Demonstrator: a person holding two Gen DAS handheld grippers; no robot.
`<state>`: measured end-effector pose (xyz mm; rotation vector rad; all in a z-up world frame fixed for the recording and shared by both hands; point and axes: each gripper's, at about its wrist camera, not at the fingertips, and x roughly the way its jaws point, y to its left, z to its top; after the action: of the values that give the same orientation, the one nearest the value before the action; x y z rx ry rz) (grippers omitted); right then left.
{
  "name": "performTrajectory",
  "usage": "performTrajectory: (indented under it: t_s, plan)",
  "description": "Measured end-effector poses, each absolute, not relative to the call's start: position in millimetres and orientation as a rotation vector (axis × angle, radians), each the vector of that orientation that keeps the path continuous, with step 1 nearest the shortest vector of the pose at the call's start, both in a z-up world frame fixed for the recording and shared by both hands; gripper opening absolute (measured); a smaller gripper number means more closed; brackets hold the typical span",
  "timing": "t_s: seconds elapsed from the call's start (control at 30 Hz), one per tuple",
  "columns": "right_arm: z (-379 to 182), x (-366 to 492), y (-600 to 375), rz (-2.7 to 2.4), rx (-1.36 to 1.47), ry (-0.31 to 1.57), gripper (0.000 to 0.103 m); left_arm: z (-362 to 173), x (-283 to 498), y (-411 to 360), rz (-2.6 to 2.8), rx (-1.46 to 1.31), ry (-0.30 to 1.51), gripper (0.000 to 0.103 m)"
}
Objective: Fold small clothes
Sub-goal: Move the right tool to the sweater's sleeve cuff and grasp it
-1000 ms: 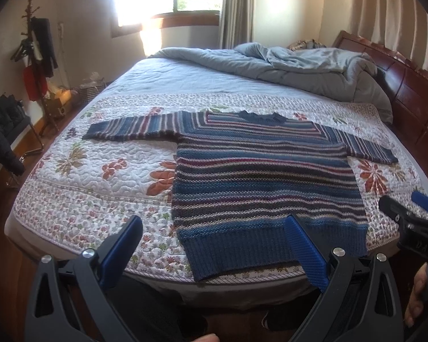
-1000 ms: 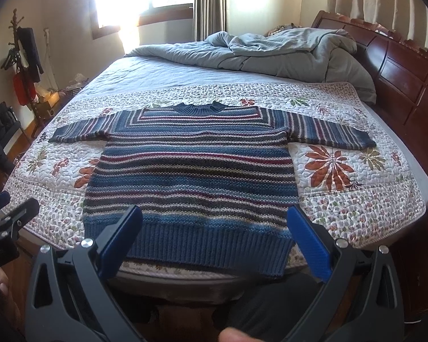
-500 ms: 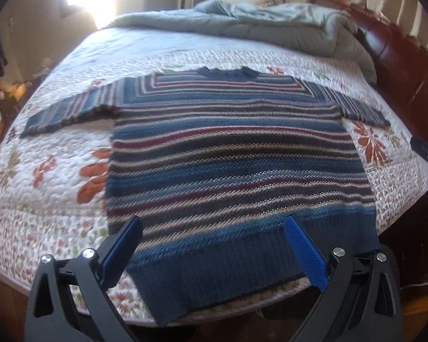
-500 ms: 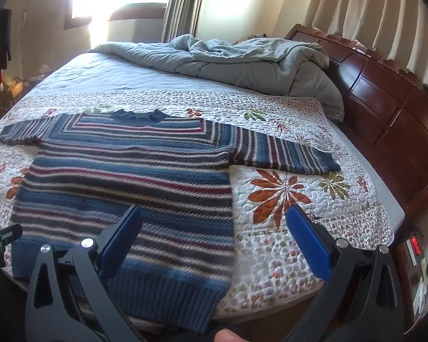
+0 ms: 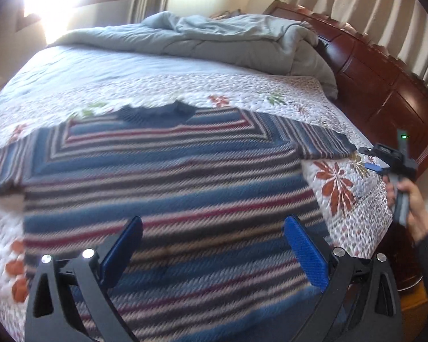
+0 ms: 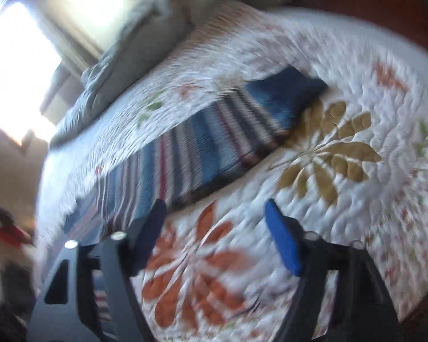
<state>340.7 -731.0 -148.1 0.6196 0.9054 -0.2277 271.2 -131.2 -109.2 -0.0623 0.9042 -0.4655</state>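
Note:
A striped blue, red and white knitted sweater point(image 5: 168, 188) lies flat and face up on the bed, sleeves spread. My left gripper point(image 5: 214, 245) is open and empty, low over the sweater's body. My right gripper point(image 6: 216, 222) is open and empty over the quilt, just below the sweater's right sleeve point(image 6: 214, 139), tilted; that view is blurred. In the left wrist view the right gripper point(image 5: 376, 159) shows at the right, near the sleeve's cuff point(image 5: 328, 145), held by a hand.
The sweater rests on a white floral quilt point(image 5: 345, 188) that covers the bed. A rumpled grey duvet point(image 5: 228, 42) lies at the head end by the dark wooden headboard point(image 5: 385, 85). A bright window point(image 6: 17, 65) is behind the bed.
Both grippers have moved forward and lower over the bed. The right gripper has swung right and tilted toward the right sleeve. Both stay open.

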Motion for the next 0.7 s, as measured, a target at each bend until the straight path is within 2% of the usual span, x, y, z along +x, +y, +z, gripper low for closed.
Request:
performTrajectory:
  t_s: [0.1, 0.23, 0.43, 0.7]
  plan:
    - [-173, 357, -805, -0.240, 0.856, 0.881, 0.053, -118, 289, -144, -0.472, -0.020, 0.879, 0.099]
    - [-197, 368, -854, -0.271, 1.037, 0.804, 0.053, -140, 327, -139, -0.467, -0.086, 0.946, 0.099]
    - [-208, 392, -869, -0.267, 1.076, 0.758, 0.053, -168, 373, -122, -0.440, -0.218, 1.041, 0.099]
    - [-214, 411, -869, -0.254, 1.084, 0.742, 0.053, -190, 387, -113, -0.408, -0.264, 1.077, 0.099]
